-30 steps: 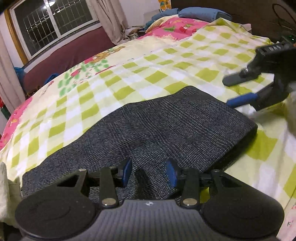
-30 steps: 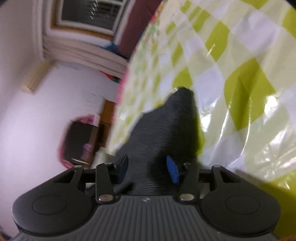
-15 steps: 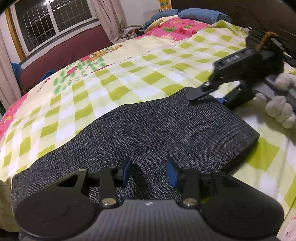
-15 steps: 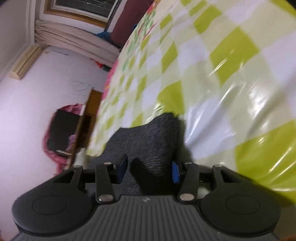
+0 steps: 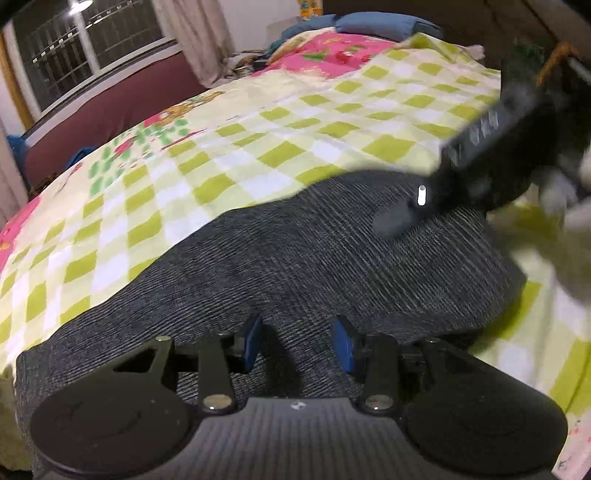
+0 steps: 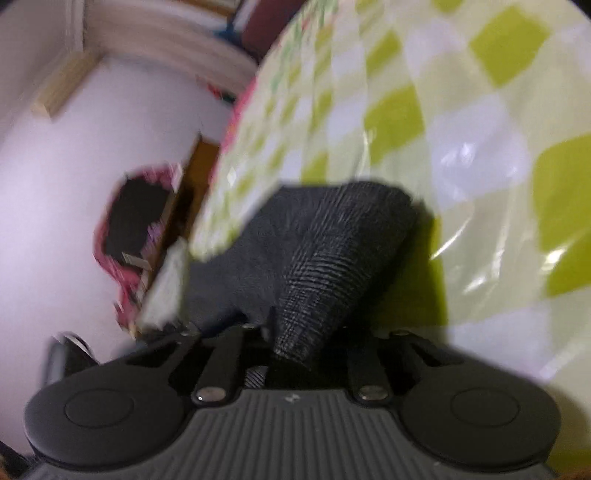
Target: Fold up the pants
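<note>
The dark grey folded pants (image 5: 303, 258) lie on a green-and-white checked bed cover (image 5: 258, 147). My left gripper (image 5: 297, 341) is open, its blue pads just above the near part of the pants. My right gripper (image 6: 295, 354) is shut on a pinched-up fold of the pants (image 6: 325, 266) and lifts it; its pads are hidden by the cloth. In the left wrist view the right gripper (image 5: 399, 221) shows blurred over the far right end of the pants.
A window (image 5: 85, 55) and dark red bench lie beyond the bed at left. Blue pillows (image 5: 369, 26) and a pink blanket (image 5: 332, 51) sit at the head. In the right wrist view a white wall (image 6: 55, 184) and a doorway lie off the bed's edge.
My right gripper came in over the right end of the pants, closed on the cloth and pulled a fold up. My left gripper stayed open over the near part.
</note>
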The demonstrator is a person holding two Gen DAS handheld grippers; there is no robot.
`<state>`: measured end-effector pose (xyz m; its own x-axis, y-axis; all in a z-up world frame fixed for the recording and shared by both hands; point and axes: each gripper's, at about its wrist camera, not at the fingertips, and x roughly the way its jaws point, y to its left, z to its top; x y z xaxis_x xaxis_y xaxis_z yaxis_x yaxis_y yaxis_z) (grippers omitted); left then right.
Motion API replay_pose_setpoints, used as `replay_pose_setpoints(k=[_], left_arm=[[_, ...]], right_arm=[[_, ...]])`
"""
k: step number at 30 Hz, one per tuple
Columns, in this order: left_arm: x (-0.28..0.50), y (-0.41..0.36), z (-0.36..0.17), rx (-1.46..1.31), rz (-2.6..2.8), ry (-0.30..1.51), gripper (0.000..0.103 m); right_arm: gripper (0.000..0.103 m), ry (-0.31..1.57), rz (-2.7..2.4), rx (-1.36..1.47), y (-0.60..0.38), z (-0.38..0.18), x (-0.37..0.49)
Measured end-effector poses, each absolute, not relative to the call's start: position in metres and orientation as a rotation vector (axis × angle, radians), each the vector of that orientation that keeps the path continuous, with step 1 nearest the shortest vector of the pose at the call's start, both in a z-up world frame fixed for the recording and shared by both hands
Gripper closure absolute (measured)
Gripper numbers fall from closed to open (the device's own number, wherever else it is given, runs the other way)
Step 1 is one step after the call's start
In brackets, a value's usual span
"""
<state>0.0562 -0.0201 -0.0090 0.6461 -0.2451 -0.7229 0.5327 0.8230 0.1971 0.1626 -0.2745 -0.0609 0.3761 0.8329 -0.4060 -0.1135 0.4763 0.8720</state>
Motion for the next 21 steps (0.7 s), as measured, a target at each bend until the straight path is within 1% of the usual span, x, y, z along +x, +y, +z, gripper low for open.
replay_pose_setpoints(k=[3,7,10,12,16,18,21], left_arm=[[0.055,-0.040,-0.008,0.388,-0.525,0.756,0.053],[0.052,-0.081,-0.019,0.333,-0.635,0.776,0.053],[0.047,-0.112,-0.019,0.310,-0.706,0.749,0.053],[0.047,-0.120,-0.014,0.294,-0.731,0.728,0.051],[0.045,-0.091,0.005,0.307,-0.647,0.676,0.049],[0.042,-0.060,0.013,0.324,-0.561,0.640,0.048],[0.039,-0.009,0.014,0.343,-0.416,0.636,0.048]], right_arm=[[0.095,0.943,0.645,0.921,-0.306,-0.049,0.148],[0.095,0.952,0.546,0.901,-0.332,-0.041,0.134],[0.095,0.949,0.458,0.868,-0.345,-0.034,0.124],[0.095,0.935,0.385,0.844,-0.358,-0.023,0.115],[0.095,0.908,0.299,0.782,-0.361,0.003,0.111],[0.095,0.892,0.289,0.731,-0.360,0.020,0.103],[0.094,0.887,0.334,0.682,-0.337,0.046,0.103]])
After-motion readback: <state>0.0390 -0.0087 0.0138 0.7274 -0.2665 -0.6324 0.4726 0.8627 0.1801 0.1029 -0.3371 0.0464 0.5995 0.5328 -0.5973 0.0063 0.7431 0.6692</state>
